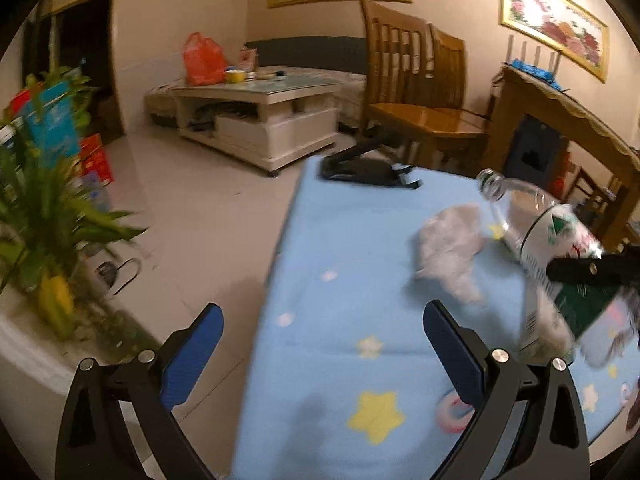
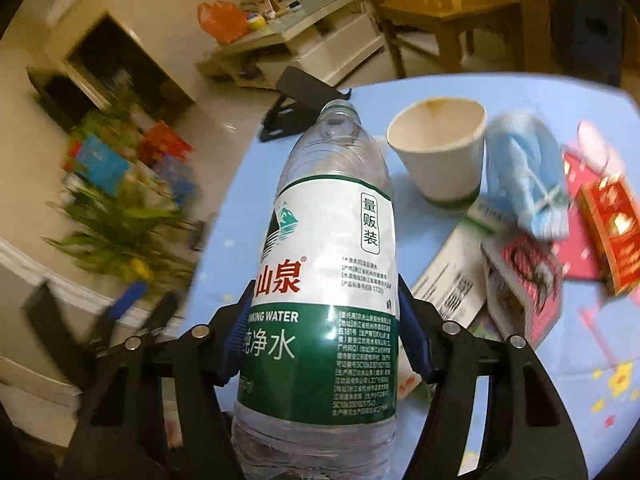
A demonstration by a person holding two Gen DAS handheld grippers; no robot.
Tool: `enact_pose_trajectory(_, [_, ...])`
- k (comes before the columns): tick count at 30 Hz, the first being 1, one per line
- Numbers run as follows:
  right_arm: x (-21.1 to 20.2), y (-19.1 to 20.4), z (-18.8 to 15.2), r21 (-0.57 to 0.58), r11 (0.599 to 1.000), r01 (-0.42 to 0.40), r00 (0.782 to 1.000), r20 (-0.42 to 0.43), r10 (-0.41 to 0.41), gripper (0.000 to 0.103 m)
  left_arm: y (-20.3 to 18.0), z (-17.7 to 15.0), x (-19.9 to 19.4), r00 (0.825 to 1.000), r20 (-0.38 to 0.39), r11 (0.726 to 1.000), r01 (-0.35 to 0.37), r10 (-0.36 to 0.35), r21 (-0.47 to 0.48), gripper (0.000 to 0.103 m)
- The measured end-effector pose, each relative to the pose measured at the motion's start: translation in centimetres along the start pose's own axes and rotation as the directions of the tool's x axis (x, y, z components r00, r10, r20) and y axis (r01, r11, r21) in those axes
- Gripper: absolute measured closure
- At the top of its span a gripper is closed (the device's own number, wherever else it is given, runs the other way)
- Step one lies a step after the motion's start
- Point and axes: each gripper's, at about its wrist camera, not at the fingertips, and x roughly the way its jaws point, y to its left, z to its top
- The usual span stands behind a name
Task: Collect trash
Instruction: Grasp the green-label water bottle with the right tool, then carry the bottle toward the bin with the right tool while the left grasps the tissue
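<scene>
My right gripper is shut on an empty clear plastic water bottle with a green and white label, held above the blue star-patterned table. The bottle also shows at the right of the left wrist view. On the table lie a used paper cup, a blue face mask, flattened cartons and red wrappers. My left gripper is open and empty over the table's left edge. A crumpled clear plastic piece lies ahead of it.
A black folding stand sits at the table's far edge. A potted plant stands left on the tiled floor. A white coffee table with an orange bag, wooden chairs and a wooden table stand beyond.
</scene>
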Motion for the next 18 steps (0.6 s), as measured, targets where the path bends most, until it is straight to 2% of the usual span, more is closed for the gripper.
enact_pose_trajectory(2, [-0.9, -2.1, 0.2, 0.113, 0.984, -0.139, 0.990, 0.005, 0.139, 0.040, -1.5, 1.0, 0.6, 0.998, 0.002, 0.998, 0.060, -0.060, 0.019, 0.006])
enact_pose_trajectory(4, [-2.8, -3.6, 0.2, 0.165, 0.961, -0.223, 0.975, 0.053, 0.217, 0.040, -3.5, 2.2, 1.8, 0.992, -0.024, 0.990, 0.128, -0.127, 0.066, 0.006])
enact_pose_trajectory(7, [-6.3, -5.7, 0.2, 0.187, 0.942, -0.280, 0.957, 0.131, 0.258, 0.040, -6.3, 3.5, 3.6, 0.989, -0.036, 0.979, 0.147, -0.143, 0.140, 0.006])
enact_pose_trajectory(9, [-8.5, -7.0, 0.1, 0.198, 0.933, -0.300, 0.947, 0.182, 0.265, 0.039, -8.4, 4.3, 6.0, 0.988, -0.085, 0.971, 0.143, -0.129, 0.194, 0.006])
enact_pose_trajectory(12, [-11.4, -9.3, -0.4, 0.214, 0.925, -0.314, 0.933, 0.252, 0.259, 0.039, -10.6, 4.9, 9.7, 0.982, -0.151, 0.964, 0.144, -0.111, 0.225, 0.006])
enact_pose_trajectory(13, [-12.1, -10.0, -0.7, 0.219, 0.923, -0.315, 0.930, 0.265, 0.254, 0.039, -11.1, 5.0, 10.9, 0.979, -0.176, 0.963, 0.144, -0.105, 0.226, 0.010])
enact_pose_trajectory(14, [-12.7, -10.6, -1.0, 0.226, 0.921, -0.317, 0.928, 0.276, 0.252, 0.039, -11.4, 5.0, 11.6, 0.977, -0.192, 0.963, 0.141, -0.097, 0.229, 0.016])
enact_pose_trajectory(15, [-13.3, -11.3, -1.2, 0.232, 0.918, -0.321, 0.925, 0.285, 0.252, 0.039, -11.8, 5.0, 12.4, 0.974, -0.210, 0.962, 0.137, -0.087, 0.235, 0.045])
enact_pose_trajectory(16, [-13.8, -12.2, -1.5, 0.242, 0.914, -0.325, 0.921, 0.302, 0.247, 0.039, -12.2, 4.8, 13.4, 0.965, -0.248, 0.961, 0.146, -0.085, 0.236, 0.091])
enact_pose_trajectory(17, [-14.4, -13.1, -1.9, 0.248, 0.913, -0.325, 0.918, 0.314, 0.242, 0.039, -12.1, 4.7, 13.8, 0.964, -0.258, 0.966, 0.124, -0.063, 0.228, 0.101])
enact_pose_trajectory(18, [-15.0, -14.0, -2.4, 0.252, 0.911, -0.328, 0.915, 0.324, 0.240, 0.039, -11.8, 4.6, 13.6, 0.973, -0.231, 0.974, 0.080, -0.030, 0.212, 0.101])
